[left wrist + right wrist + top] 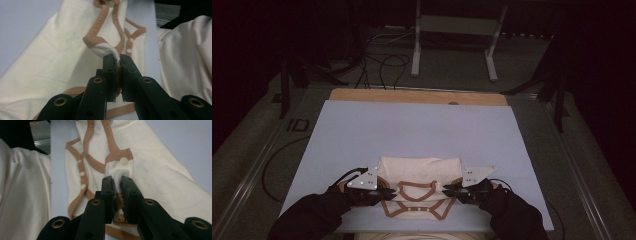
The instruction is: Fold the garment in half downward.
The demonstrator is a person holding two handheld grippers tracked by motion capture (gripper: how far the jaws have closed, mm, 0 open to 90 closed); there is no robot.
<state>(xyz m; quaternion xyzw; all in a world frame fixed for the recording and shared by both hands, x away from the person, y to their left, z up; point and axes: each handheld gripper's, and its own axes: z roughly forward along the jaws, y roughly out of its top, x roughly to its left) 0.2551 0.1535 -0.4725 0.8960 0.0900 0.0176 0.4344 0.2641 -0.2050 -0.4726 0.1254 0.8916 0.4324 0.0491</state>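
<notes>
A cream baby garment (419, 175) with tan-brown trim and snap buttons lies folded on the pale blue table cover (412, 130) near the front edge. My left gripper (391, 191) is shut on a trimmed corner of the garment (102, 47) at its left side. My right gripper (446, 188) is shut on the opposite trimmed tab (120, 163), which carries a white snap. Both pinched corners are lifted slightly off the cloth. Dark sleeves come in from the bottom of the high view.
A wooden board edge (417, 96) runs along the far end of the blue cover. Beyond it stand a white metal frame (454, 30) and floor cables (382, 62). More cream cloth (185, 57) lies off the table's near edge.
</notes>
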